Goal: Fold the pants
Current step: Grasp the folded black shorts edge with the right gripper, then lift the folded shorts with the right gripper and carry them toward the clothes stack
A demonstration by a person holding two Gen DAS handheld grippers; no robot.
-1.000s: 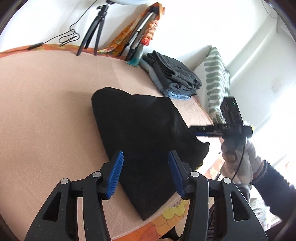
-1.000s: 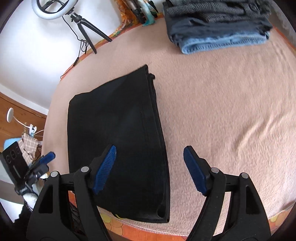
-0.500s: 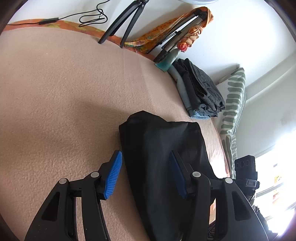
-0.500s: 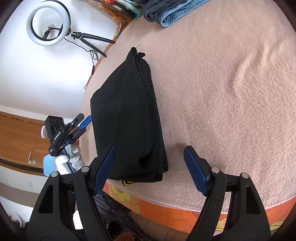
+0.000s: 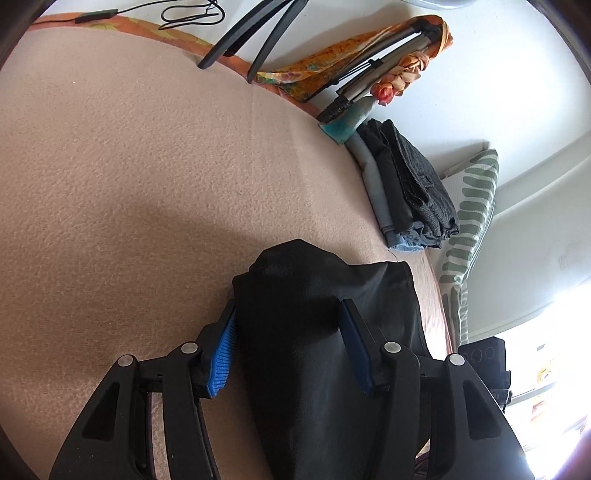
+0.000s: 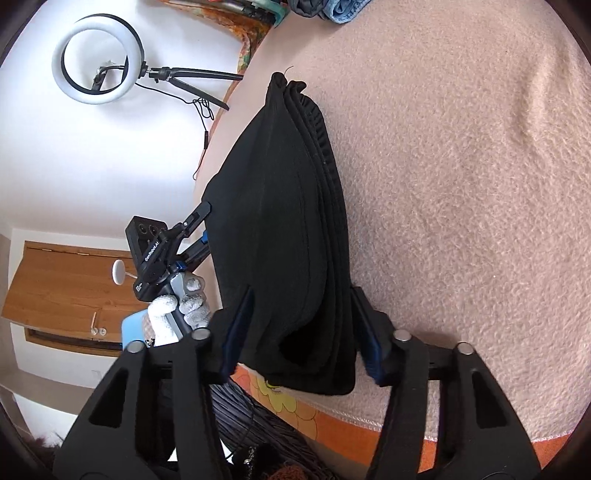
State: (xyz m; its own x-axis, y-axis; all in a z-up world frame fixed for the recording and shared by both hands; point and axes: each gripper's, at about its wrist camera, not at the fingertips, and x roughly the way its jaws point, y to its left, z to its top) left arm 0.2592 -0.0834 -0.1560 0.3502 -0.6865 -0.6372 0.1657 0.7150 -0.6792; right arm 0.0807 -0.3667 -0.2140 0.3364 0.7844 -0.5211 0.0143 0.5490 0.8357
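The folded black pants lie near the edge of the pink blanket. My left gripper is open, its blue pads on either side of one end of the stack. The pants show in the right wrist view as a thick layered stack. My right gripper is open and straddles the other end at the blanket's edge. The left gripper shows there too, at the stack's far side.
A pile of folded jeans and dark trousers sits farther along the blanket, by a green-striped pillow. Tripod legs and an orange cloth stand at the back. A ring light is against the wall.
Both grippers have moved in onto the pants, so that each now has an end of the stack between its open pads. The pants have bunched slightly at the left end.
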